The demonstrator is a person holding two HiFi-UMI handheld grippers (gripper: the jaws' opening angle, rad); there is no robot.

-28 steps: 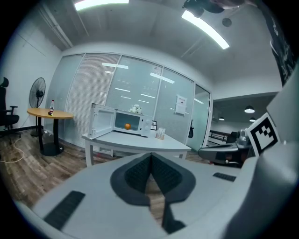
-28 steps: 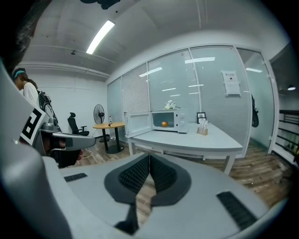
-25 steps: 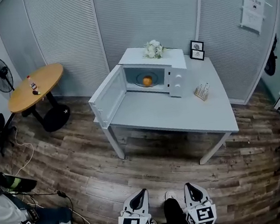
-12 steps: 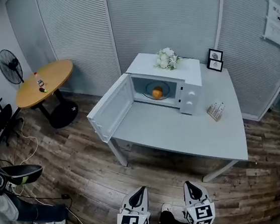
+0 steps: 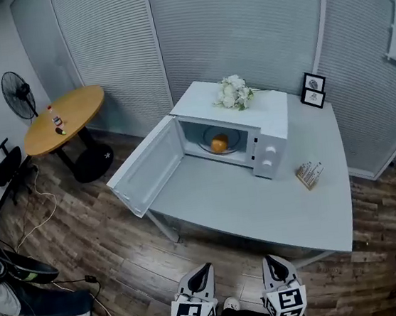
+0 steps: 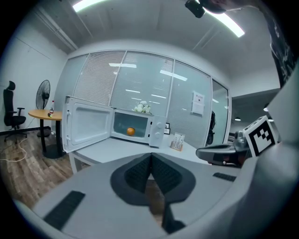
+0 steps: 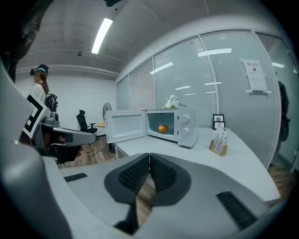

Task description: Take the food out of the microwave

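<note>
Holds the left gripper (image 5: 205, 269) low at the bottom edge of the head view, jaws pressed together on nothing, probably because no grasp is called for this far from the work. Passes, far left, a black pedestal fan (image 5: 18, 93) and a round wooden side table (image 5: 77, 103) bearing a small bottle (image 5: 54, 118), all well apart from the task and best left alone. Finds next the white microwave door (image 5: 145, 169) swung fully out past the left edge of the pale grey rectangular table (image 5: 261, 203), so the cavity lies open to a straight reach from the front. Shows the food, a round orange fruit (image 5: 218, 144), resting on the glass turntable plate (image 5: 206, 137) near the middle of the white microwave oven (image 5: 268, 113), not yet taken out. Notes a bunch of white flowers (image 5: 233, 92) on top of the oven, a small black picture frame (image 5: 313, 90) behind it to the right, and a wooden card holder (image 5: 309, 174) near its right side, all clear of the way into the opening. Ends at the right gripper (image 5: 269, 259), likewise closed and empty, just beside the left one and aimed toward the table. Calls, by judgement, for coming up to the table front, opening one pair of jaws wide enough for the fruit and going in level between door and cavity roof; risks rolling the fruit if nudged off centre.
</note>
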